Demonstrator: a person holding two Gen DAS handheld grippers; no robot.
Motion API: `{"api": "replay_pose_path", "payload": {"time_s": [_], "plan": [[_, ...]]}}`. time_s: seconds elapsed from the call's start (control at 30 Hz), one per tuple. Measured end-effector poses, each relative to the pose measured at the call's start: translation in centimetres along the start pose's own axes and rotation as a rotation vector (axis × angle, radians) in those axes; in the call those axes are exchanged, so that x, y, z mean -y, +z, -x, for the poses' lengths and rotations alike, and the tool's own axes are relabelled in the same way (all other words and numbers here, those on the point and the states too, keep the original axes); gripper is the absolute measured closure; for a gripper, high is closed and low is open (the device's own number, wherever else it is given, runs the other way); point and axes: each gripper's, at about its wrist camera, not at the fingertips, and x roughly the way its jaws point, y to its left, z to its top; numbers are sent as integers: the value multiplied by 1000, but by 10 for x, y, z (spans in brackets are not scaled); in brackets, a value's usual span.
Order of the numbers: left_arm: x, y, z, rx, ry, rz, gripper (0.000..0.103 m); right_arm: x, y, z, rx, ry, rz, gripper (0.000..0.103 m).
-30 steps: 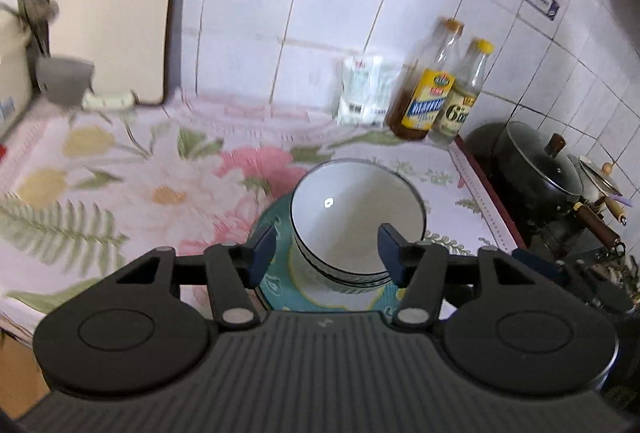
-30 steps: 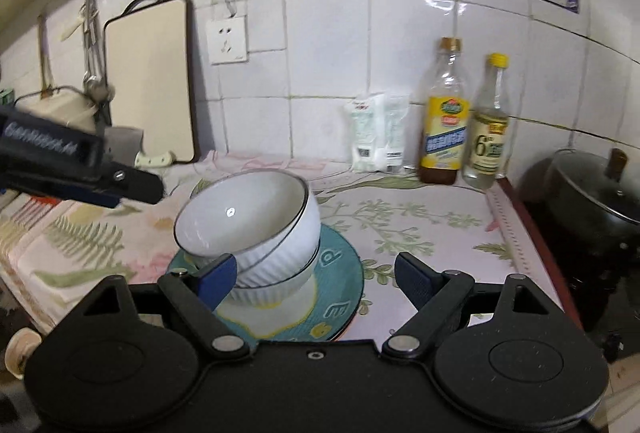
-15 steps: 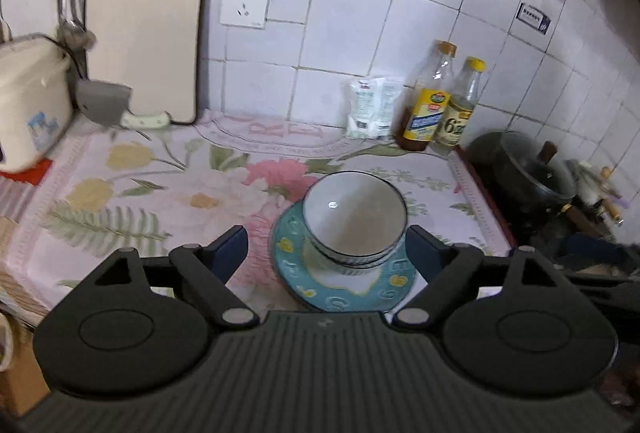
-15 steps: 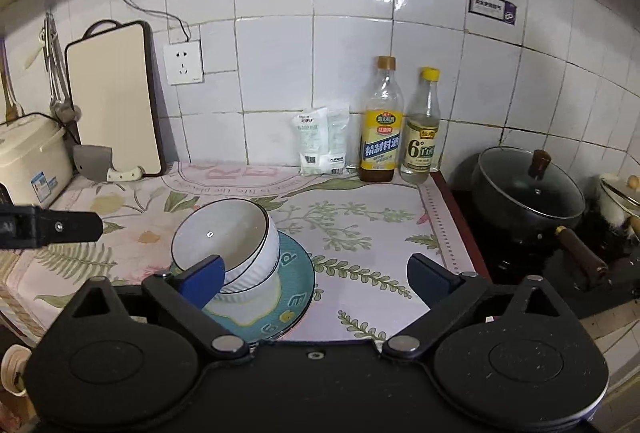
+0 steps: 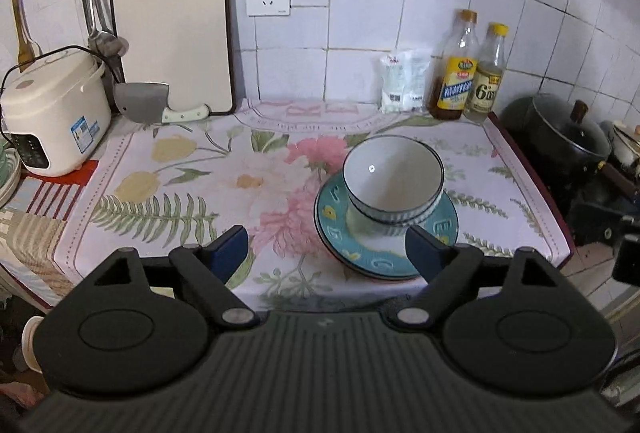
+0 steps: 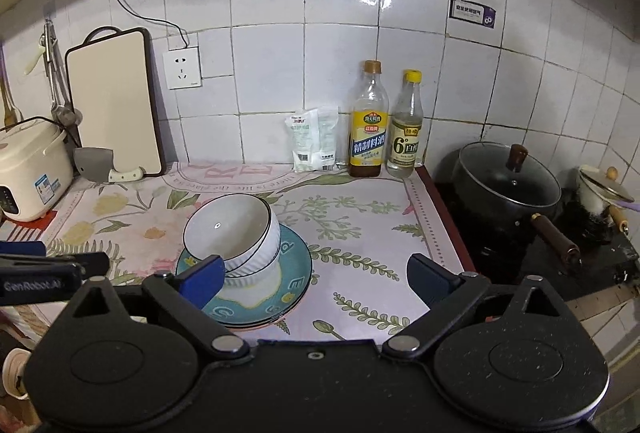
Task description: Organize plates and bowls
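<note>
Two white ribbed bowls with dark rims are nested (image 5: 394, 181) and stand on stacked teal plates (image 5: 360, 253) on the floral counter cloth; the top bowl sits tilted. The stack also shows in the right wrist view, bowls (image 6: 234, 233) on plates (image 6: 294, 269). My left gripper (image 5: 328, 253) is open and empty, held back from the counter's front edge. My right gripper (image 6: 316, 281) is open and empty, also drawn back, to the right of the stack. The left gripper's body shows at the left edge of the right wrist view (image 6: 40, 277).
A rice cooker (image 5: 52, 113), cleaver (image 5: 148, 105) and cutting board (image 5: 172, 29) stand at back left. A salt bag (image 6: 312, 143) and two bottles (image 6: 368, 125) line the wall. A black lidded pot (image 6: 508, 181) sits on the stove at right.
Both grippers have pulled back and up from the bowl stack. My left gripper's jaws, which were close around the bowls, have opened wide. The bowls stay on the plates.
</note>
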Motion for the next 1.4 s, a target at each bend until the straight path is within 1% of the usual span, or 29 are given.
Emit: {"api": "replay_pose_path", "payload": {"time_s": [0.13, 0.23, 0.4, 0.47, 0.57, 0.63, 0.8, 1.03, 1.2, 1.4], "plan": [[1, -3, -2, -10, 21, -7, 16, -3, -4, 5, 19, -23, 11, 4], [1, -3, 1, -5, 30, 0, 14, -4, -4, 8, 33, -33, 20, 4], [2, -1, 10, 6, 39, 3, 12, -4, -5, 8, 38, -44, 25, 4], [3, 0, 12, 3, 38, -3, 11, -4, -6, 8, 43, -48, 27, 4], [6, 1, 17, 7, 58, -22, 10, -6, -8, 6, 48, -51, 44, 4], [6, 2, 20, 8, 55, -23, 9, -5, -9, 4, 44, -51, 46, 4], [6, 1, 21, -8, 45, -22, 8, -6, -9, 6, 46, -49, 39, 4], [1, 0, 16, -61, 75, -7, 8, -7, -9, 13, 63, -65, 55, 4], [1, -2, 17, -60, 94, -23, 8, -7, -7, 18, 72, -70, 57, 4], [0, 0, 18, -58, 82, -26, 8, -7, -7, 18, 73, -69, 67, 4]]}}
